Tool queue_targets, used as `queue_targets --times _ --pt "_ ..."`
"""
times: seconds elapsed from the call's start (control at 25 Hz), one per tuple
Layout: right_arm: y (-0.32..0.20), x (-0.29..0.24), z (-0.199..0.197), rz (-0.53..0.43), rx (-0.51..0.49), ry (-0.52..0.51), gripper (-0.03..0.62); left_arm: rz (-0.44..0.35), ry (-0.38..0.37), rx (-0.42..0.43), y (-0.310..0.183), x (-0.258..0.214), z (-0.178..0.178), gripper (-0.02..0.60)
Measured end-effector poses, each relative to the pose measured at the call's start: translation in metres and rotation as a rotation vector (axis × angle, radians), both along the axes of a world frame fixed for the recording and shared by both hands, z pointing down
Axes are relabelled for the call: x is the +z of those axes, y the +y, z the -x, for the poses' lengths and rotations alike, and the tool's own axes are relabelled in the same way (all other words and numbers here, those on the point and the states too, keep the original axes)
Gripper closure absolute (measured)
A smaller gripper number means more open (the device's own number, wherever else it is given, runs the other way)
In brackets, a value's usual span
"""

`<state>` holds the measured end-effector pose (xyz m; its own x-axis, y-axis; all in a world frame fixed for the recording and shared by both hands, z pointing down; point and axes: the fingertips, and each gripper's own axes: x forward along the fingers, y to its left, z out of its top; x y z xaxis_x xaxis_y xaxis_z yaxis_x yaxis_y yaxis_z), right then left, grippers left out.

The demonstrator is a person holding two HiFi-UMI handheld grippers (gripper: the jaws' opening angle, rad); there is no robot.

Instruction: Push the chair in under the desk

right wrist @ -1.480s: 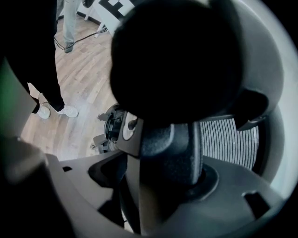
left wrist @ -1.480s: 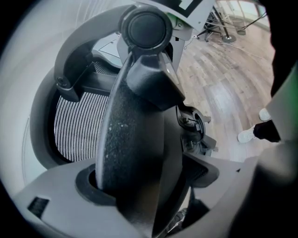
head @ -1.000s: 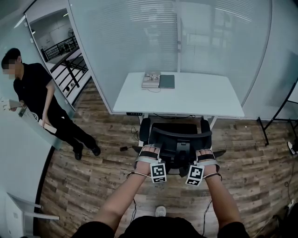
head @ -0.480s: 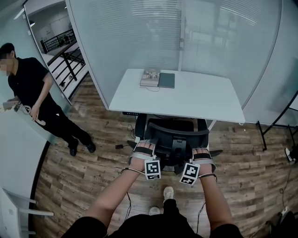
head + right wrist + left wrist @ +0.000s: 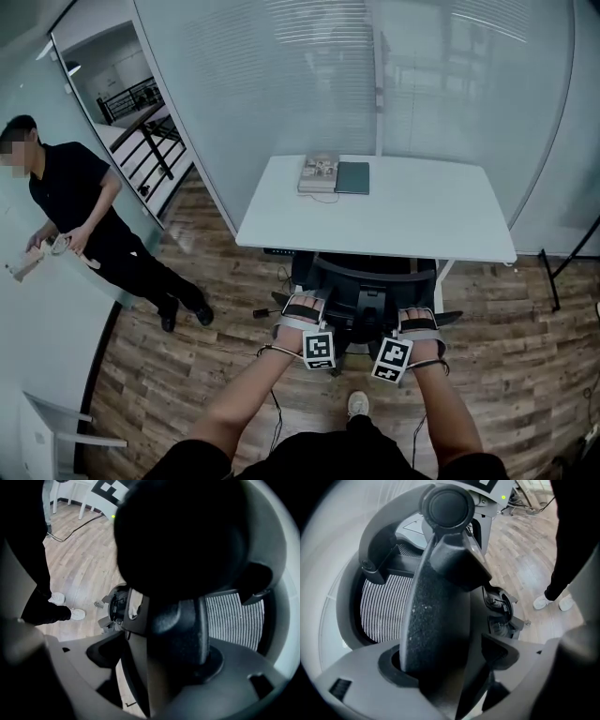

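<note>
A black mesh-backed office chair (image 5: 370,279) stands at the near edge of the white desk (image 5: 422,211), its seat under the top. My left gripper (image 5: 302,317) rests against the left side of the backrest and my right gripper (image 5: 418,323) against the right side. In the left gripper view one finger (image 5: 436,620) lies along the backrest frame beside the mesh (image 5: 386,606). The right gripper view mirrors this, with a finger (image 5: 180,634) by the mesh (image 5: 234,620). Only floor and the chair base (image 5: 499,604) show between the jaws. The left jaws have just been closing slightly, the right opening slightly.
A book (image 5: 320,174) and a dark notebook (image 5: 352,177) lie at the desk's far edge. A glass partition (image 5: 281,84) runs behind the desk. A person (image 5: 75,202) stands at the left. A cable (image 5: 262,311) trails on the wooden floor. My shoe (image 5: 357,404) is below the chair.
The chair has rolled forward toward the desk, more of its seat now under the top. Both grippers moved forward with the backrest.
</note>
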<state>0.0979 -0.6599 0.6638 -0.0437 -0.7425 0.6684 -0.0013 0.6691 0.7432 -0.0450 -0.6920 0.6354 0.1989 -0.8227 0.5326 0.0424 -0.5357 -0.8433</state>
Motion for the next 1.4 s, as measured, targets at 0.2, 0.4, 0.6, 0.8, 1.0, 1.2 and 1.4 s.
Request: queue_targets --times 0.2,0.4,0.6,0.8,1.0,1.2,1.4 --pt "-0.032 0.001 -0.001 -0.002 0.0 -0.004 0.195 0.027 -0.014 0.014 -0.031 0.002 -0.001 0.155" --pt "-0.059 0.004 -0.003 -0.004 -0.013 -0.004 0.195 0.039 -0.022 0.002 -0.053 0.006 -0.002 0.155" --pt "-0.087 -0.001 -0.011 -0.018 -0.018 -0.009 0.195 0.039 -0.02 -0.006 -0.08 0.003 -0.01 0.155" --pt "-0.113 -0.001 -0.015 -0.031 -0.028 -0.013 0.195 0.048 -0.03 -0.011 -0.103 0.003 -0.014 0.155" --pt "-0.136 -0.001 -0.024 -0.03 -0.049 -0.014 0.198 0.04 -0.023 -0.026 -0.123 0.003 -0.024 0.153" --pt "-0.162 -0.005 -0.035 -0.037 -0.062 -0.007 0.201 0.024 -0.025 -0.033 -0.148 -0.002 -0.034 0.149" --pt "-0.182 -0.004 -0.04 -0.029 -0.067 -0.008 0.204 0.032 -0.026 -0.041 -0.168 -0.002 -0.038 0.149"
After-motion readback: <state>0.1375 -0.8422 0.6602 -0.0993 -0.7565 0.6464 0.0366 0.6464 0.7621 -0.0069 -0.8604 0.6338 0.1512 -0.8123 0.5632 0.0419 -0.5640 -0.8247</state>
